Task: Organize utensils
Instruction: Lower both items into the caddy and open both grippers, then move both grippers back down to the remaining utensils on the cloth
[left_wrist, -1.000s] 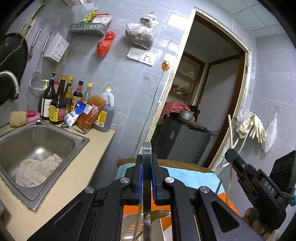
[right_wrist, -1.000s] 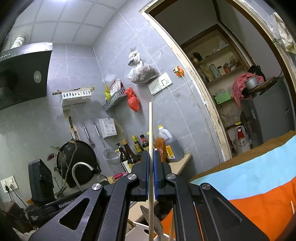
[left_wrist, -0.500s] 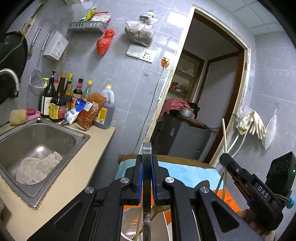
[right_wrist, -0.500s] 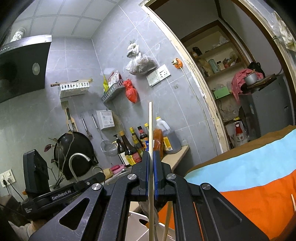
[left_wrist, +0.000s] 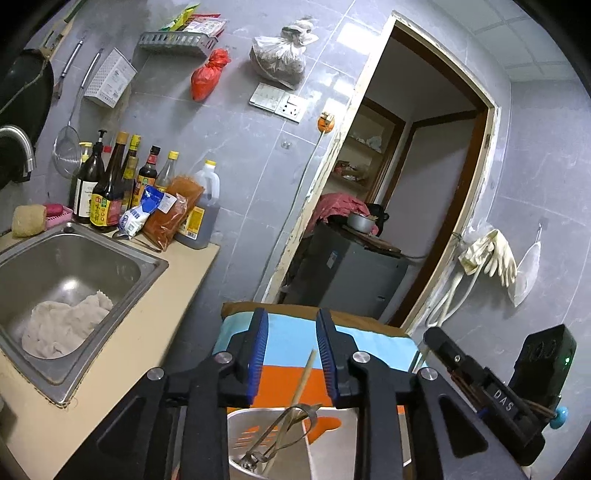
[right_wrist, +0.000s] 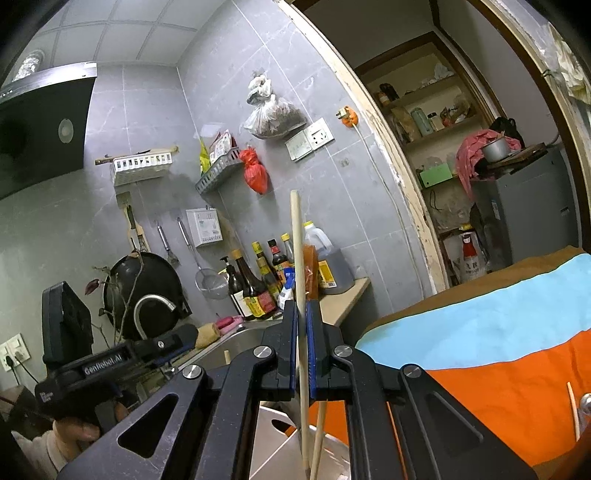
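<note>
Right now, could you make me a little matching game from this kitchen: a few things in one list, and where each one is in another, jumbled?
Things:
1. white cloth
2. red bag
3. chopstick
4. rubber gloves

Places:
A. clamped upright in the right tool
B. hanging beside the doorway
C. lying in the steel sink
D. hanging from the wall rack

Pairs: 1-C, 2-D, 3-A, 4-B

left gripper (left_wrist: 290, 354) jaws wide apart, nothing btwn pads. right gripper (right_wrist: 302, 343) jaws nearly closed, clamped on a chopstick (right_wrist: 298, 258), held upright. both point fwd, side by side.
</note>
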